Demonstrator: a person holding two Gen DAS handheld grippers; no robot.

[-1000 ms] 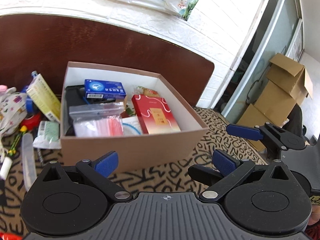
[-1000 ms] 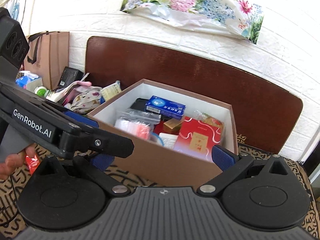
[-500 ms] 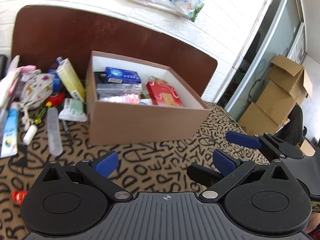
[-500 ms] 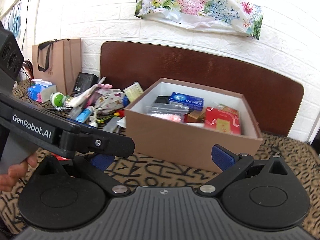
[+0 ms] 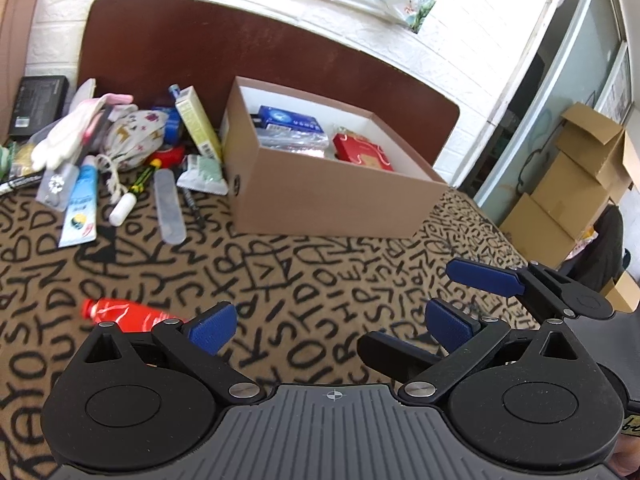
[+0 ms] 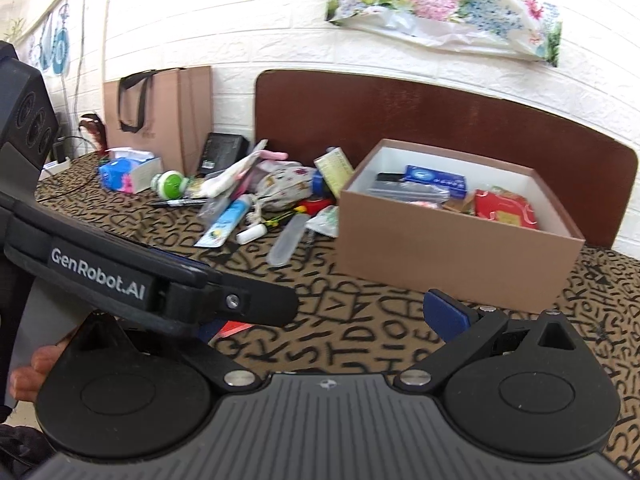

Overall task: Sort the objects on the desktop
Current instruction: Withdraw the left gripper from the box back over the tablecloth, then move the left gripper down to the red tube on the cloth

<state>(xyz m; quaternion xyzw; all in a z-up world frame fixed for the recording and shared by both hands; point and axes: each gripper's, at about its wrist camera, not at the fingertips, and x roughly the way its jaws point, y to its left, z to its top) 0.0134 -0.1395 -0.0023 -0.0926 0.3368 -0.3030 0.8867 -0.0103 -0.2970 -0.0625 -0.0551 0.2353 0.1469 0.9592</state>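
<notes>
A brown cardboard box [image 5: 332, 196] [image 6: 452, 256] stands at the back of the letter-patterned cloth, holding a blue carton [image 5: 288, 118], a red packet [image 5: 362, 152] and a clear bag. Loose items lie left of it: a tube [image 5: 80, 208], a clear case [image 5: 170, 206], a patterned pouch [image 5: 132, 140], a yellow carton [image 5: 198, 124]. A red tube [image 5: 124, 314] lies just ahead of my left gripper [image 5: 332, 324], which is open and empty. My right gripper [image 6: 328, 316] is open and empty; the left tool hides its left finger.
A brown headboard [image 6: 440, 116] and white brick wall stand behind the box. A paper bag [image 6: 160, 120], a tissue pack [image 6: 128, 174] and a green ball [image 6: 170, 184] sit far left. Stacked cartons [image 5: 576, 184] stand off to the right.
Both grippers have pulled back and away from the box, which now looks smaller and farther. The loose pile and the red tube have come into view. Both stay open.
</notes>
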